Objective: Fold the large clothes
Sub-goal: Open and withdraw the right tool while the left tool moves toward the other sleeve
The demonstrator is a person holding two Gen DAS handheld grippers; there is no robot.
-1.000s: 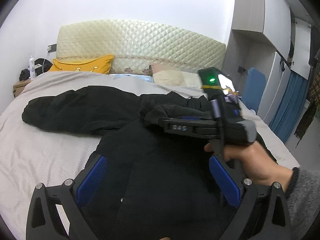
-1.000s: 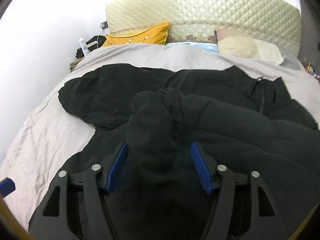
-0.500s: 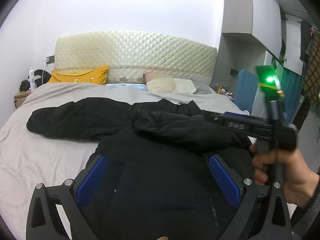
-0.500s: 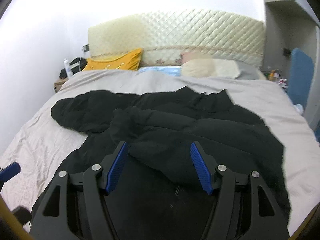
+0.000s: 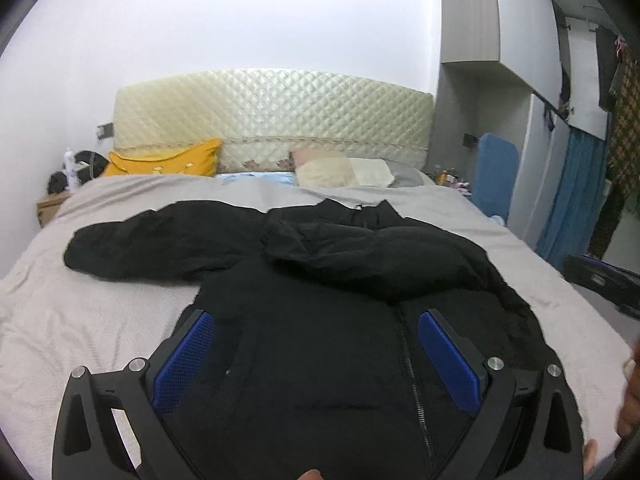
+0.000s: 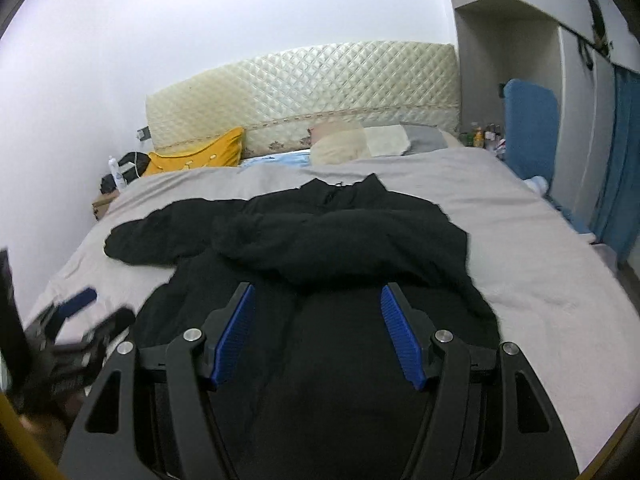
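The bed [image 5: 100, 320] fills the view ahead of both claws, its pale cover bare on each side. On it, directly beyond and beneath the tips of both, lies the black jacket [image 5: 320, 360], front up, zip running away from the claws toward the collar. One sleeve [image 6: 340, 248] is folded across the chest, just past the tips of the right claw [image 6: 316, 336]; the other sleeve [image 5: 160, 244] lies stretched out flat, ahead of and to the left of the left claw [image 5: 316, 360].

Both claws hang above the cloth with their blue pads spread and nothing between them.

The biggest risk, as I judge it, is the folded sleeve: it is puffy and sits loosely, so any tug on the body underneath could roll it back off the chest. Next, the outstretched sleeve is thick and slippery-looking; a shallow pinch at the cuff may slide free midway across. Dark on dark hides the layers, so a claw coming down could catch the body panel along with the sleeve and drag the whole jacket askew. Smallest, the pads could snag the zip.
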